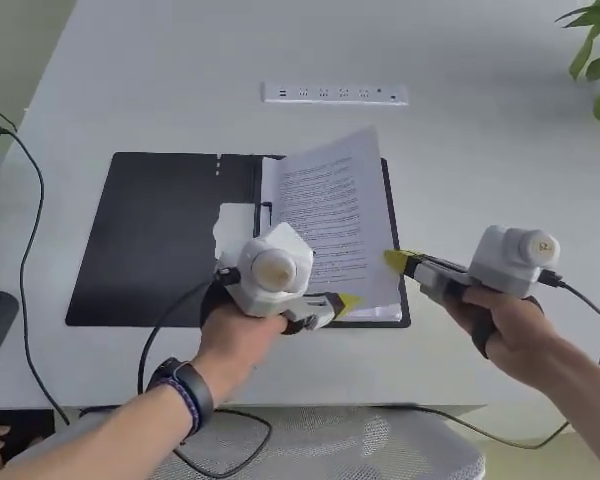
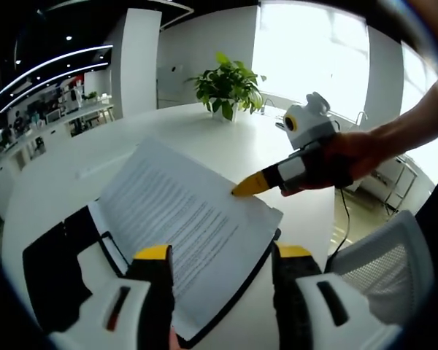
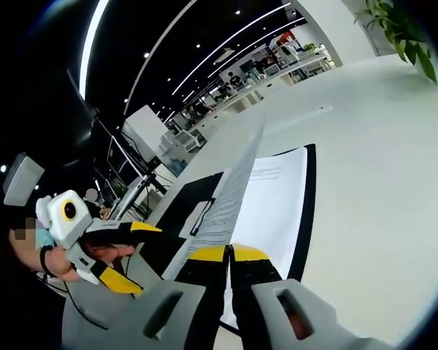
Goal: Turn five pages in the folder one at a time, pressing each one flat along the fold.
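At the worktop's [image 1: 460,150] front edge, your right gripper [image 1: 398,261] has its jaws clenched on a lifted page [image 1: 330,215] of the folder [image 1: 160,240] — your left gripper [image 1: 342,300], jaws released, hovers beside it.

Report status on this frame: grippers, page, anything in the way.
Right gripper shut on page edge. Left gripper open, at folder's near edge. Page lifted, mid-turn, not yet pressed. Power strip beyond folder, apart.

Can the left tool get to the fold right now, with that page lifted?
Probably yes. The left tool hangs open at the folder's near edge; the page, pinched in the right tool, tilts up on the fold's right side, so nothing lies between.
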